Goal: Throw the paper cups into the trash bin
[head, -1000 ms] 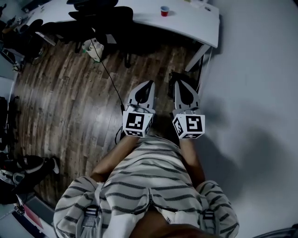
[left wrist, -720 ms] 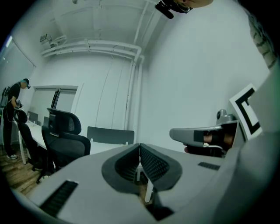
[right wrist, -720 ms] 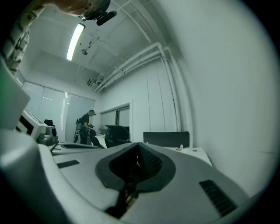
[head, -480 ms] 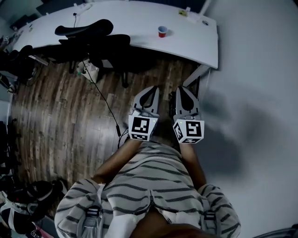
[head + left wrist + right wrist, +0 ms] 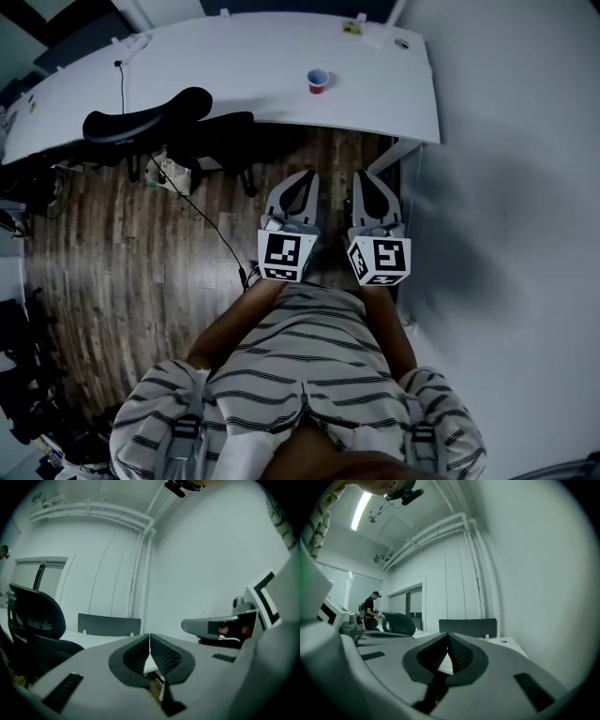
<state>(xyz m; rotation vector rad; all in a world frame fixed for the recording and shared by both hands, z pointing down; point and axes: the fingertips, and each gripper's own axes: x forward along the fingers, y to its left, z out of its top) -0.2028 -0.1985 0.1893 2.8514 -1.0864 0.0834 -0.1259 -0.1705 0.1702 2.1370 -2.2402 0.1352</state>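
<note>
Presently held left gripper (image 5: 304,180) and right gripper (image 5: 367,180) fully closed, empty, well short of paper cup (image 5: 318,82) on desk (image 5: 234,70); risked toppling cup if advanced unopened.

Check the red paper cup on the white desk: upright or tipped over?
Upright. In the head view the paper cup stands on its base on the white desk, with its round open mouth facing up.

Left gripper (image 5: 150,640) jaws together, nothing between. Black office chair (image 5: 37,620) at left; white desk (image 5: 101,639) ahead; right gripper (image 5: 220,626) alongside.
</note>
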